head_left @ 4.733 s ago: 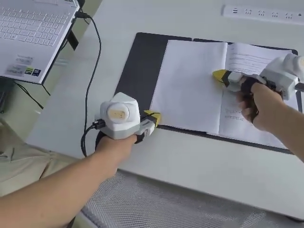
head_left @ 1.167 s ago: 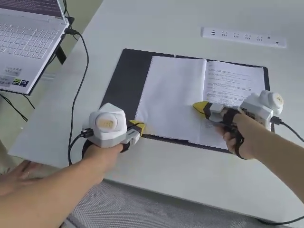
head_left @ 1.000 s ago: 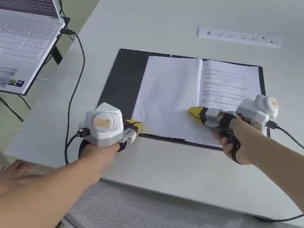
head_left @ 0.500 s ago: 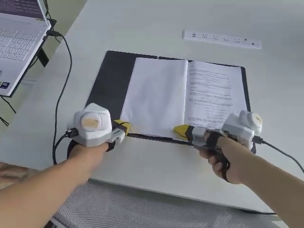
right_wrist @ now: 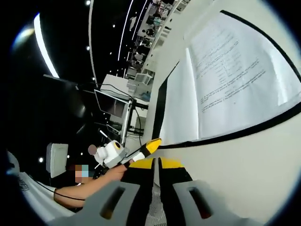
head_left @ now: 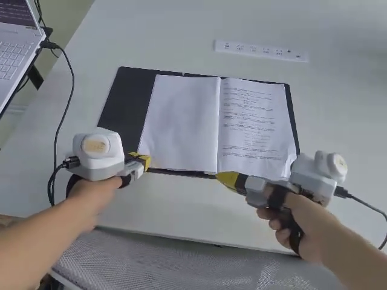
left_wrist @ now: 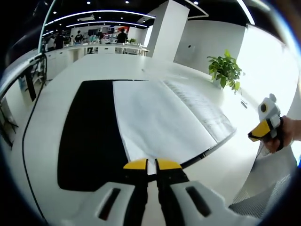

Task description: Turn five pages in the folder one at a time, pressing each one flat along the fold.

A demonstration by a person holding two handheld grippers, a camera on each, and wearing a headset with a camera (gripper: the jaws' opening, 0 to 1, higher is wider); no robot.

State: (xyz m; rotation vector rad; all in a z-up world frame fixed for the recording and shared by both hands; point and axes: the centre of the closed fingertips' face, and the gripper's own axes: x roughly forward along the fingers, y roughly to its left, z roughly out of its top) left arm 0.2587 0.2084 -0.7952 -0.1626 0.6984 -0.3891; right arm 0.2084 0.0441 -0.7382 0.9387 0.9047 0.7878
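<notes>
Folder [head_left: 124, 103] lies open mid-table [head_left: 338, 90], blank sheet [head_left: 178, 124] left, printed page [head_left: 254, 121] right. Left gripper [head_left: 140, 161], jaws closed and empty, touches its 7 o'clock corner. Right gripper [head_left: 227, 179], jaws closed and empty, sits just off its 6 o'clock edge.

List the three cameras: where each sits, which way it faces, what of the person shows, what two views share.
Head view: on the headset, facing forward and down at the folder; both forearms, left gripper and right gripper show.
Left gripper view: on the left gripper, facing along its fingers over the folder's near edge; the right hand shows.
Right gripper view: on the right gripper, facing along its fingers at the folder; the left arm shows.
Shared: both gripper views show the folder and the other gripper.
</notes>
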